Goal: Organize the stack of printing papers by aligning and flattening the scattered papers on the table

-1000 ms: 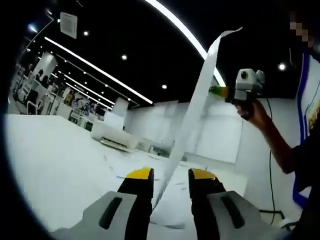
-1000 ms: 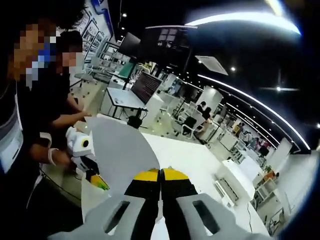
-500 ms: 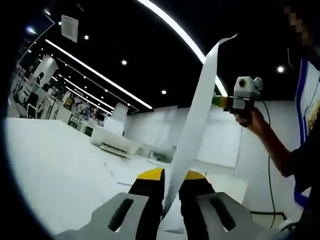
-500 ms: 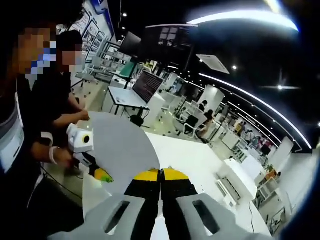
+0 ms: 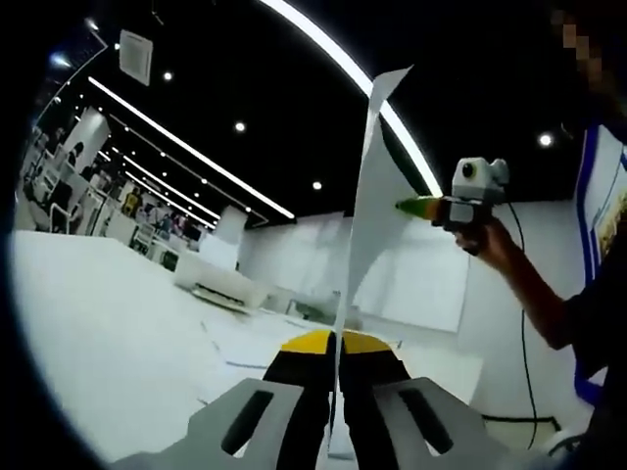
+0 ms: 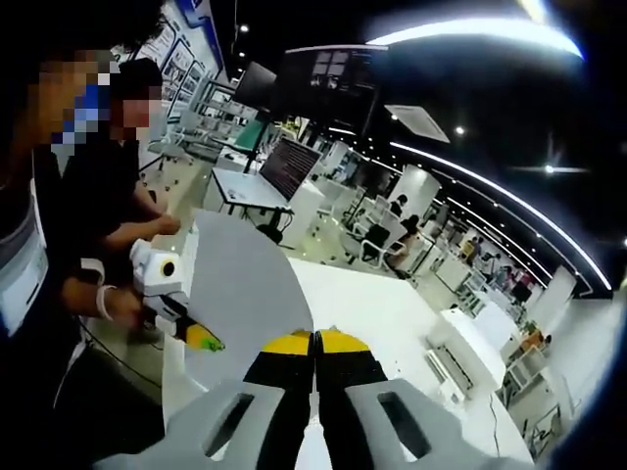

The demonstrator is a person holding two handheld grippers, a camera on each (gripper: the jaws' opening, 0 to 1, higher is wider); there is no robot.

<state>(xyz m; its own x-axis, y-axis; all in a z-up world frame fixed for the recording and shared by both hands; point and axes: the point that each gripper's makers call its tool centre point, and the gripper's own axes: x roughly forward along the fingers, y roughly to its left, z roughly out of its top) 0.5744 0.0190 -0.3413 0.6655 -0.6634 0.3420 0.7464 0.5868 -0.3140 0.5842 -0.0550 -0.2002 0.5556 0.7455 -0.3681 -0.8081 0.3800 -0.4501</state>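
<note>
A white sheet of paper (image 5: 370,206) stands edge-on in the air in the left gripper view. My left gripper (image 5: 331,343) is shut on its lower edge. Further up the sheet, my right gripper (image 5: 419,207) comes in from the right and pinches it with its green-yellow tips. In the right gripper view the same sheet (image 6: 240,294) curves away to the left, and my right gripper (image 6: 314,341) is shut on its near edge. My left gripper (image 6: 203,340) holds the far edge there. More loose papers (image 5: 269,343) lie scattered on the white table (image 5: 108,323).
A low white box (image 5: 220,281) sits on the table further back, seen again as a white box (image 6: 458,354) in the right gripper view. The person (image 5: 593,313) stands close on the right. Desks, chairs and a monitor (image 6: 286,168) fill the room beyond.
My left gripper's jaws have gone from open to shut on the sheet's lower edge. The sheet has swung more upright and edge-on. My right gripper has kept its hold.
</note>
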